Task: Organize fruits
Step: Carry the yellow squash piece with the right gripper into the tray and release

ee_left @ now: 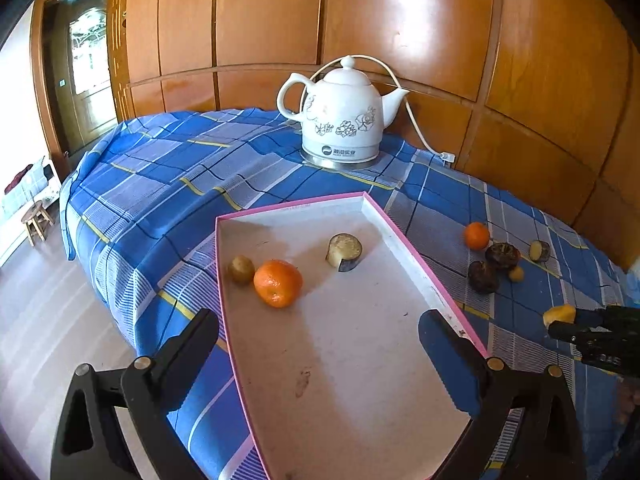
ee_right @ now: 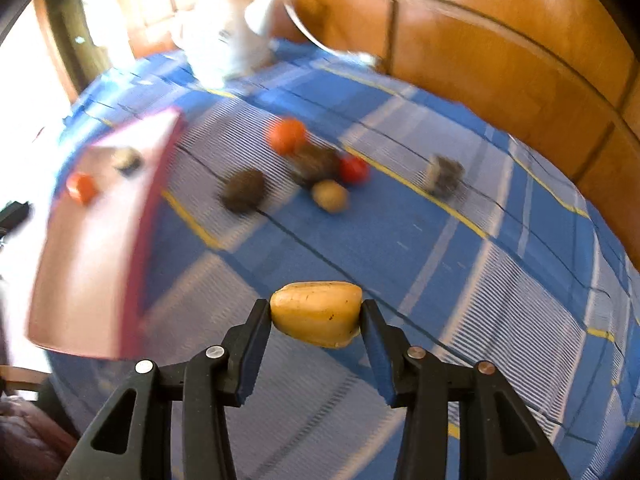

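Observation:
My right gripper (ee_right: 317, 314) is shut on a yellow fruit piece (ee_right: 317, 312) and holds it above the blue checked cloth; it also shows in the left wrist view (ee_left: 559, 315). My left gripper (ee_left: 320, 332) is open and empty over the pink-rimmed white tray (ee_left: 400, 236). In the tray lie an orange (ee_left: 277, 283), a small brown fruit (ee_left: 241, 269) and a cut dark-skinned piece (ee_left: 344, 252). On the cloth right of the tray lie an orange (ee_left: 477, 235), two dark brown fruits (ee_left: 483, 277), a small yellow fruit (ee_left: 516, 273) and a cut piece (ee_left: 540, 251).
A white electric kettle (ee_left: 340, 120) with a cord (ee_left: 416, 124) stands at the back of the table against a wooden panel wall. The table's left edge drops to the floor, where a small stool (ee_left: 37, 220) stands. The right wrist view is motion-blurred.

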Tool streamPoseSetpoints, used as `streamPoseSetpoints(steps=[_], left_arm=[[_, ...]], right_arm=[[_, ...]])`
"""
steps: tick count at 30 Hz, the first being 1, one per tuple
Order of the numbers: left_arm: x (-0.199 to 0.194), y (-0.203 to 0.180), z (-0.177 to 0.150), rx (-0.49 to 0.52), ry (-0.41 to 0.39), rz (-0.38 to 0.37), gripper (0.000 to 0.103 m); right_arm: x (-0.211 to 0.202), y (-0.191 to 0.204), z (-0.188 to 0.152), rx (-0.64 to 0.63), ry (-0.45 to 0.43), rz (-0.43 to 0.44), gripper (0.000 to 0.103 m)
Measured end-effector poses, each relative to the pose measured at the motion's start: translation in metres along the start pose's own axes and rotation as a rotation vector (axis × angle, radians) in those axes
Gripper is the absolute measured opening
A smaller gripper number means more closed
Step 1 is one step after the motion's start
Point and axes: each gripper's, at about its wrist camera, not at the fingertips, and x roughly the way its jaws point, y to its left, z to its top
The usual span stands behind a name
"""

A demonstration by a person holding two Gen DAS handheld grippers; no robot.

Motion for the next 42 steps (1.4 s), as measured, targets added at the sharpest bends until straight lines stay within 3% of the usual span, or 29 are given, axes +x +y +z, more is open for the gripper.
streamPoseSetpoints(steps=[7, 14, 20, 27, 30, 42], left_arm=[[0.000, 0.010, -0.001, -0.022, 0.006, -0.007, 0.101], [0.004, 0.023, -0.005, -0.050, 0.021, -0.006, 0.101], [0.007, 0.031, -0.006, -0.074, 0.030, -0.020, 0.101], [0.008, 0.041, -0.008, -0.089, 0.036, -0.020, 0.098], [0.011, 0.045, -0.010, -0.094, 0.046, -0.010, 0.096], [0.009, 0.034, -0.009, -0.063, 0.053, -0.040, 0.094]], right_arm=[[-0.007, 0.070, 0.024, -0.109, -0.039, 0.131, 0.047], [0.011, 0.117, 0.040, -0.171, -0.021, 0.182, 0.047], [0.029, 0.138, 0.059, -0.142, -0.001, 0.208, 0.047], [0.044, 0.144, 0.070, -0.077, 0.003, 0.245, 0.048], [0.039, 0.143, 0.068, -0.082, -0.011, 0.260, 0.053], [0.014, 0.102, 0.045, -0.060, -0.039, 0.187, 0.056]])
